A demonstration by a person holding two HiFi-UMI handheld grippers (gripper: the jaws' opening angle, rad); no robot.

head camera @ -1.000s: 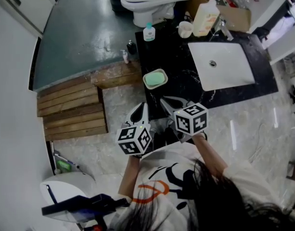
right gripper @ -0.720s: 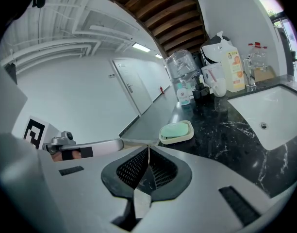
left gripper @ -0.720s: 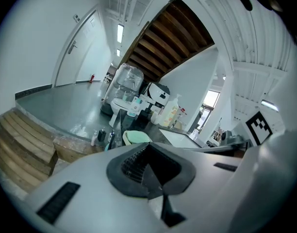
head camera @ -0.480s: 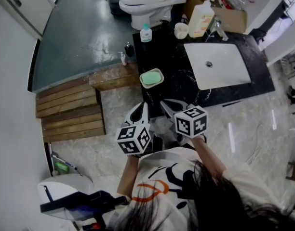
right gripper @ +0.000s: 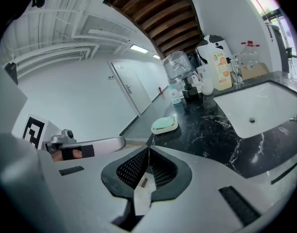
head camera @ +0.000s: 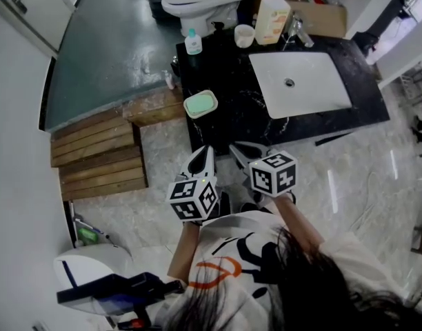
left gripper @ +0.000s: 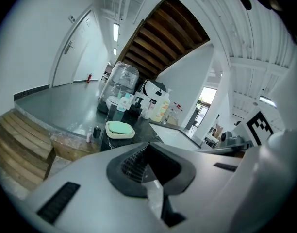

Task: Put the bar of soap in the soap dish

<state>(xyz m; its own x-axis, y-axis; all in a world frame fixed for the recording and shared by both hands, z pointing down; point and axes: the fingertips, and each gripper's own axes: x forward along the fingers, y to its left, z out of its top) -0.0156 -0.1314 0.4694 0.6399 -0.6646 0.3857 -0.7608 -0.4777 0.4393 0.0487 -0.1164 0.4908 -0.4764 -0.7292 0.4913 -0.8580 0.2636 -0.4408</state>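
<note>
Fingers of the left gripper [left gripper: 147, 145] and the right gripper [right gripper: 148, 150] sit pressed together, empty. On the black counter [head camera: 232, 116], left of the sink [head camera: 300, 81], the soap dish [head camera: 187, 109] already holds the green soap bar [head camera: 201, 104]. I'd judge it light, hard and slick if wet; I'd pinch its long sides.

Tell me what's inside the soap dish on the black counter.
A pale green bar of soap lies in the soap dish, filling most of it. Only the cream rim shows around it; the dish's floor under the bar is covered.
</note>
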